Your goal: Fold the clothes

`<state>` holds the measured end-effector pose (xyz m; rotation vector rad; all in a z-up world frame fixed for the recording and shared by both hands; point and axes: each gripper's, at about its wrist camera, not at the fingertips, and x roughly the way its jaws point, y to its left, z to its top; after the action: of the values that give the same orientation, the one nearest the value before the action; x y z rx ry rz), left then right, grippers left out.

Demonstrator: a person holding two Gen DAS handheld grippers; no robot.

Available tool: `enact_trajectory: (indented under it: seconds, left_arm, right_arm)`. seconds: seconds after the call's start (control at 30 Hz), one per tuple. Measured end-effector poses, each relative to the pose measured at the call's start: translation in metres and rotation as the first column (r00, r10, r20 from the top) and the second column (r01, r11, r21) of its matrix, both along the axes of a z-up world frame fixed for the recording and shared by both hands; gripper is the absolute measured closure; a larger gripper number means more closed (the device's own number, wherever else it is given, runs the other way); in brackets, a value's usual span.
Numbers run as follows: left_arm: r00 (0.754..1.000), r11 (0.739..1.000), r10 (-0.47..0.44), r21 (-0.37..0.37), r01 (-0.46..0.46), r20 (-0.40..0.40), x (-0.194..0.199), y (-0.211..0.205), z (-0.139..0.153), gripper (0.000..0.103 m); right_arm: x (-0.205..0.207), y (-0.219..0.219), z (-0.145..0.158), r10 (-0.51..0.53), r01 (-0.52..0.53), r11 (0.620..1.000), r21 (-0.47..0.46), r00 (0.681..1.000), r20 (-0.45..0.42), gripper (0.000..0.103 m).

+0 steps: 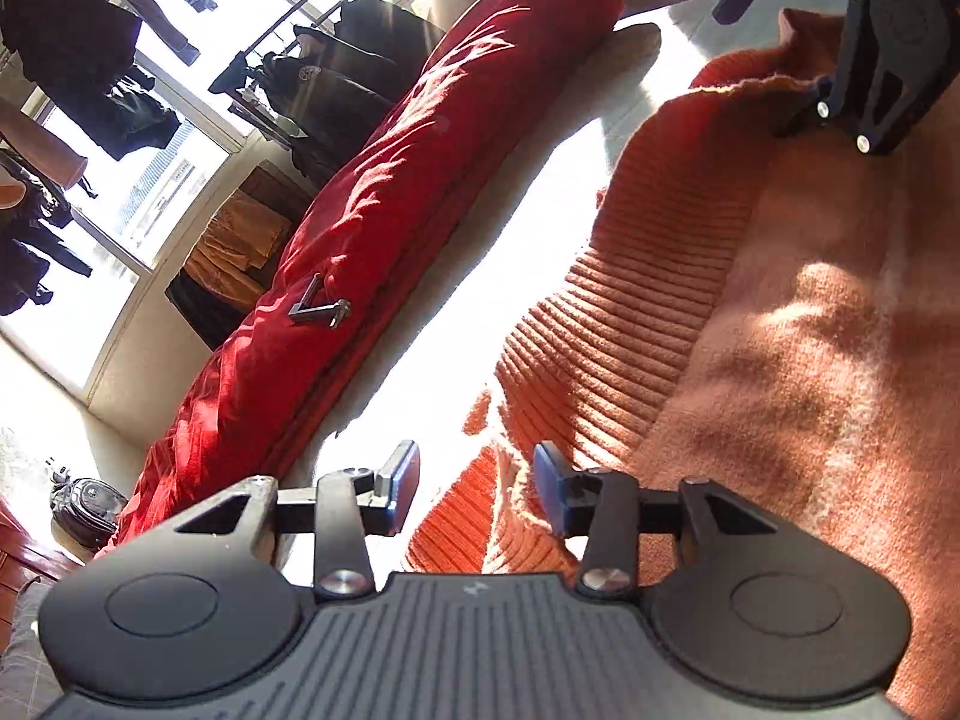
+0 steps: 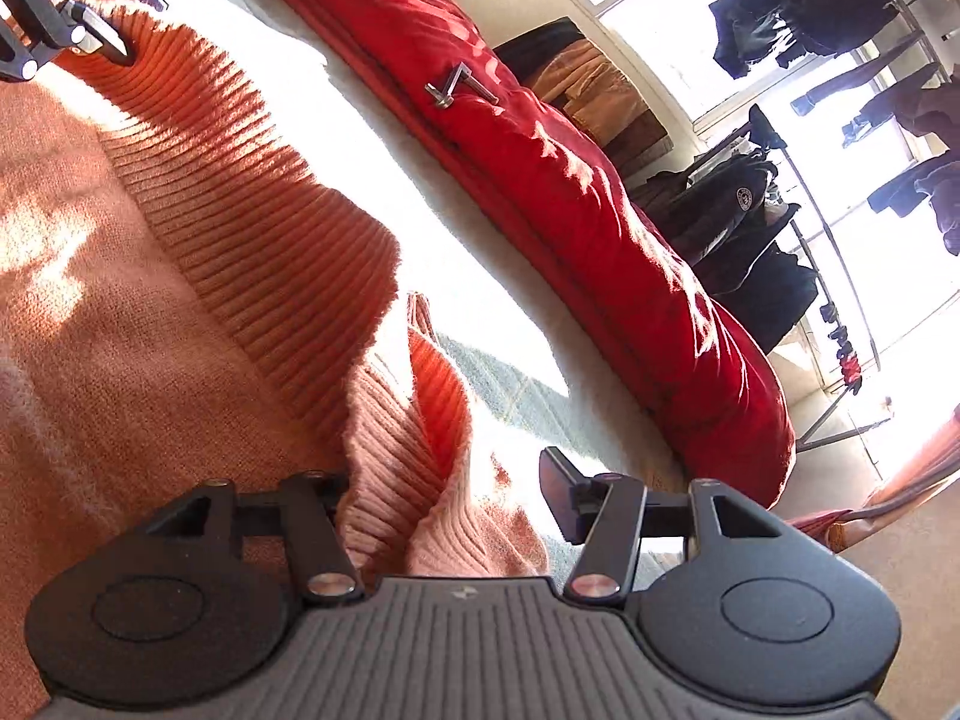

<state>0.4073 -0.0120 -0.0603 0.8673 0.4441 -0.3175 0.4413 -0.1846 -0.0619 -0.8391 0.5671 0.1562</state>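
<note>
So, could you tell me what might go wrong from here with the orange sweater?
1. Both tongs, left and right, stand open with the orange sweater hem bunched between them; closing now may catch a wrinkled double layer.
2. The ribbed hem lies wavy, so a fold may come out crooked.
3. Sun glare whitens the bed surface, hiding fabric edges.

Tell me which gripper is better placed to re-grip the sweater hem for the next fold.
Right, probably. The right gripper stands open with a raised fold of the ribbed hem between its fingers. The left gripper, also open, has mostly bright bed surface in its gap, the hem beside one finger.
</note>
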Motion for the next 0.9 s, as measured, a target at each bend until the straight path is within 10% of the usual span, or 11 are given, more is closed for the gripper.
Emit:
enact_trajectory:
  seconds: [0.4,0.9]
  left_arm:
    - [0.978,0.975,-0.057,-0.222,0.011,-0.202,-0.063,0.043,0.039,0.031]
    - [0.9,0.831,-0.051,-0.519,-0.202,-0.433,0.001,0.077,0.012,0.026]
  right_arm:
    - [-0.066,-0.06,0.045,-0.028,0.067,0.952,0.297,0.99,-0.135,0.023]
    - [-0.028,-0.085,0.032,0.068,0.192,0.715,0.673,0.938,-0.34,0.022]
